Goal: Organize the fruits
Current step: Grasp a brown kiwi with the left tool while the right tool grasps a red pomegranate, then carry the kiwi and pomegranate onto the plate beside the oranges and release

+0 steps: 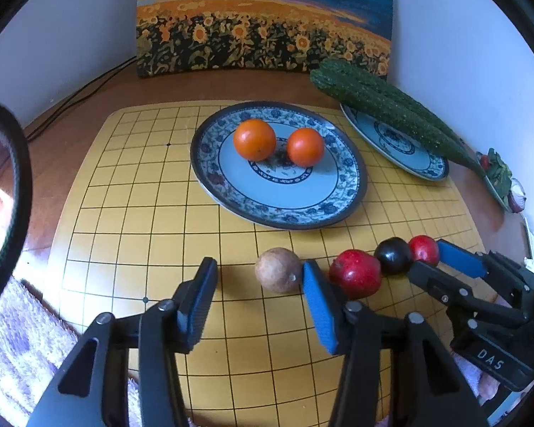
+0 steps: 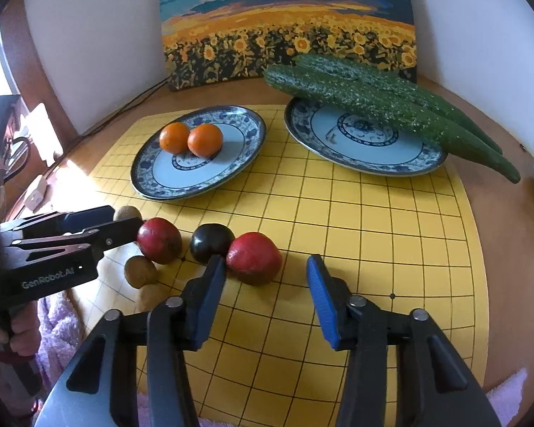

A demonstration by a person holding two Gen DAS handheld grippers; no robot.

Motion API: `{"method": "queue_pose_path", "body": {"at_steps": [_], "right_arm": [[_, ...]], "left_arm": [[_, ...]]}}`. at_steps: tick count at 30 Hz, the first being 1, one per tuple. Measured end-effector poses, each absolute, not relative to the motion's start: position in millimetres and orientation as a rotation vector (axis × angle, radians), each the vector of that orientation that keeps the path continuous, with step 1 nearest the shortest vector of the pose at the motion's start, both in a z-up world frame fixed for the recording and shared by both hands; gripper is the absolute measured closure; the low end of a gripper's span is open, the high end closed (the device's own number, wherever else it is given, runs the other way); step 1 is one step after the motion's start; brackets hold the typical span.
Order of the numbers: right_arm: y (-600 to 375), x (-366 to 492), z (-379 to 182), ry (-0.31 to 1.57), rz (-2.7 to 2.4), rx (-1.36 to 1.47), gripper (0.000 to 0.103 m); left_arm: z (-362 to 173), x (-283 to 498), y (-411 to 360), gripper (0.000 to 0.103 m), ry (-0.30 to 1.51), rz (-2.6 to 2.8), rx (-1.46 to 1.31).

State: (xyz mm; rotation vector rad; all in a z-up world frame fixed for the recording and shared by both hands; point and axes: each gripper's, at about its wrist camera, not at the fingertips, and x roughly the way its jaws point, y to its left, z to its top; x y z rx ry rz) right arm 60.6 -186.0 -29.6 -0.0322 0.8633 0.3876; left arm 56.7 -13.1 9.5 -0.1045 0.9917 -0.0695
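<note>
Fruits sit in a loose row at lower centre of both views, on the yellow grid mat [image 2: 373, 231], none on a plate yet.

Right gripper [image 2: 267, 284]: jaws spread wide, holding nothing, straddling the right red fruit [image 2: 254, 258]. Its left pad looks to be touching, or just beside, the dark plum [image 2: 211, 243].

Left gripper [image 1: 260, 284]: jaws spread, empty, a brown fruit [image 1: 279, 274] between the pads, hard against the right one. The left red fruit [image 1: 354, 273] is just outside that pad.

Risks:
- All round, smooth, rigid-looking. Off-centre squeeze likely squirts them out sideways.
- Row is packed tight. Closing on one probably knocks its neighbour; the plum is the one most likely to roll.
- Flat slick mat, nothing to stop a roller.
- Both grippers work the same cluster, so a finger clash is possible.

Further out: glazed blue-patterned plate [image 1: 277, 213] holds two oranges [image 1: 254, 138], shallow rim. Second plate [image 2: 366, 163], upper right, carries bumpy cucumbers [image 2: 373, 106] overhanging its edge. Two more brown fruits [image 2: 140, 271] lie lower left in the right view.
</note>
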Motion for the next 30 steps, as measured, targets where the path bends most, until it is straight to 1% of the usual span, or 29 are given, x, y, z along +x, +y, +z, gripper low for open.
{"method": "queue_pose_path", "body": {"at_steps": [1, 3, 5, 6, 7, 13, 30], "right_arm": [[-186, 61, -29, 0.858, 0.393, -0.033, 0.06], [-185, 60, -29, 0.852, 0.401, -0.034, 0.063], [-185, 61, -29, 0.845, 0.41, -0.027, 0.065], [-185, 61, -29, 0.844, 0.415, -0.023, 0.068], [-186, 61, -29, 0.841, 0.426, -0.015, 0.07], [-188, 59, -28, 0.829, 0.429, -0.003, 0.07], [-181, 49, 4, 0.765, 0.455, -0.005, 0.07]], "left_arm": [[10, 57, -13, 0.057, 0.991, -0.072, -0.103], [9, 58, -15, 0.066, 0.99, -0.08, -0.099], [9, 59, -17, 0.071, 0.992, -0.09, -0.099], [9, 60, -18, 0.075, 0.992, -0.095, -0.1], [9, 60, -17, 0.075, 0.993, -0.101, -0.103], [10, 58, -12, 0.075, 0.994, -0.116, -0.135], [37, 55, -3, 0.075, 0.927, -0.101, -0.136]]}}
